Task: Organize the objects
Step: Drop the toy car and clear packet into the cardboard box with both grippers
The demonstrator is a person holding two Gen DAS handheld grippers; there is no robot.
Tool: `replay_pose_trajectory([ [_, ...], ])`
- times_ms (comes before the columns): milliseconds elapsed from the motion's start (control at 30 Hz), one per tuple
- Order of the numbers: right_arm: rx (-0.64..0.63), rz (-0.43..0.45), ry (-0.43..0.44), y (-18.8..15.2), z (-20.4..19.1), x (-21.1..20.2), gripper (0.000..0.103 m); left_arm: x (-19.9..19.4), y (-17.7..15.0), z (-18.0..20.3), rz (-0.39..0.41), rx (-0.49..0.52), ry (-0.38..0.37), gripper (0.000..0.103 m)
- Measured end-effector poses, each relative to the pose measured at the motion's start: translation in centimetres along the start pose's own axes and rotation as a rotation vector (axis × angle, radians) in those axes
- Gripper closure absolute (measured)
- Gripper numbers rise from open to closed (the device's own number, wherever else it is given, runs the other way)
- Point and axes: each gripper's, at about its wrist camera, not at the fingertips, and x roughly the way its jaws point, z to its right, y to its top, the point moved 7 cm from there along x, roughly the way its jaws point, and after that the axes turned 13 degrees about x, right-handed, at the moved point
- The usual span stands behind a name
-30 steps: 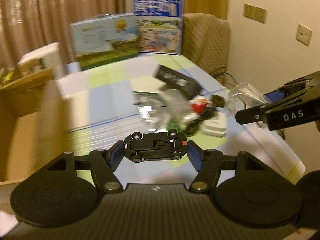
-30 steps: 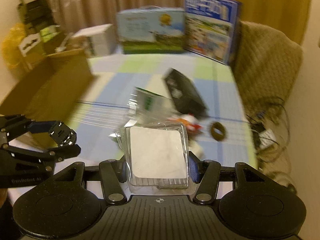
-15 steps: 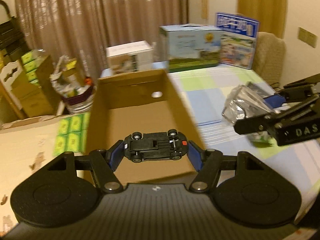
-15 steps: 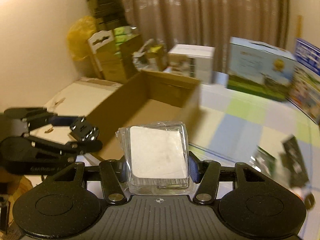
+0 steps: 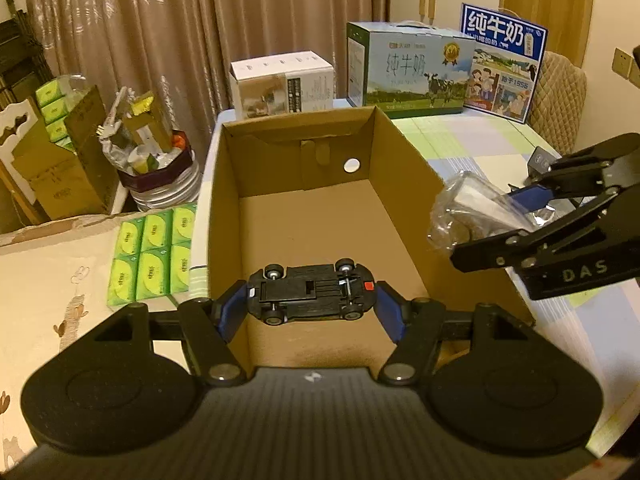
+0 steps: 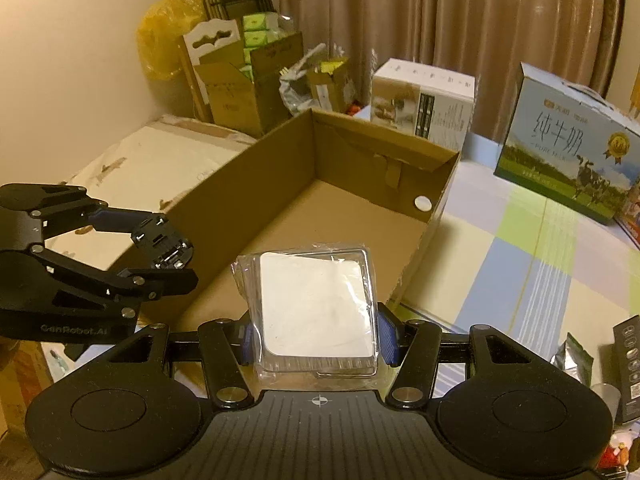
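Observation:
My left gripper (image 5: 310, 306) is shut on a black toy car (image 5: 312, 292), held upside down with wheels up, above the near end of an open cardboard box (image 5: 384, 176). My right gripper (image 6: 316, 332) is shut on a clear plastic packet with a white pad inside (image 6: 312, 308), held over the box's (image 6: 248, 184) near right corner. The right gripper also shows in the left wrist view (image 5: 516, 216) with the packet (image 5: 468, 212). The left gripper shows in the right wrist view (image 6: 160, 256) with the car (image 6: 162, 244). The box inside looks bare.
Milk cartons (image 5: 408, 72) and a white box (image 5: 280, 84) stand behind the cardboard box on the checked tablecloth (image 6: 520, 256). Green tissue packs (image 5: 152, 252) lie left of it. A black box and foil packets (image 6: 624, 360) lie at the right.
Both grippers have swung left from the cluttered table centre to over the cardboard box, still holding the car and the packet.

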Motion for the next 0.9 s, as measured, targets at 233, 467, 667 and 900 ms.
replay_pose_trajectory([
  [233, 0.014, 0.001, -0.004, 0.2, 0.6, 0.3, 0.050, 0.3, 0.2, -0.7, 0.020, -0.019, 0.017, 0.024],
  [467, 0.000, 0.013, 0.012, 0.4, -0.3, -0.2, 0.050, -1.2, 0.1, -1.3, 0.037, -0.017, 0.045, 0.024],
  [667, -0.004, 0.030, 0.023, 0.6, -0.9, -0.1, 0.050, -2.3, -0.3, -1.8, 0.047, -0.049, 0.056, 0.024],
  [900, 0.017, 0.077, 0.026, 0.8, -0.6, -1.7, 0.037, -3.6, -1.0, -1.8, 0.049, -0.074, 0.071, 0.024],
])
